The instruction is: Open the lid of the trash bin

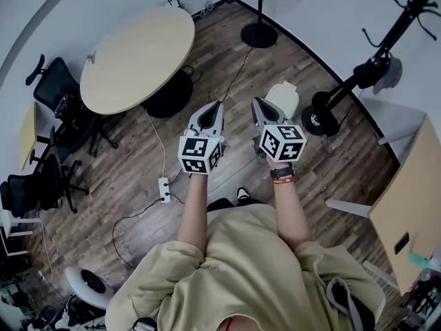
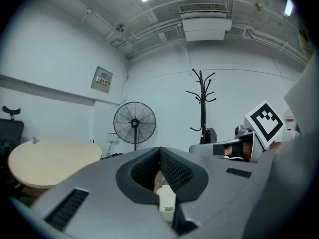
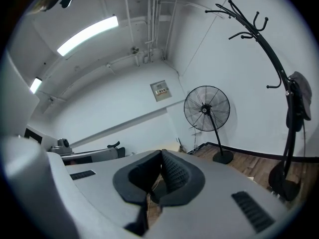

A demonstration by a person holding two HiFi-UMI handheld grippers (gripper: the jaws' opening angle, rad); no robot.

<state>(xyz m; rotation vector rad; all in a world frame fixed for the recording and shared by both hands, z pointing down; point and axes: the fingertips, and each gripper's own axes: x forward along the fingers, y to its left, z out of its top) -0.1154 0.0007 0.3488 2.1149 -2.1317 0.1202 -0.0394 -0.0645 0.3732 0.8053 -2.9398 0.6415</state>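
Note:
The trash bin is white and stands on the wooden floor just beyond my right hand, and its lid looks down. My right gripper hangs in the air just left of the bin with its tips together and nothing between them. At the same height, my left gripper hovers a hand's width further left, also shut and empty. In the left gripper view the left gripper points across the room at the wall, and the bin is out of sight. The right gripper view shows the right gripper shut, also without the bin.
A round wooden table stands at the far left with black office chairs beside it. A standing fan's base is ahead and a coat rack's base is right of the bin. A power strip and cables lie on the floor. A wooden desk is at the right.

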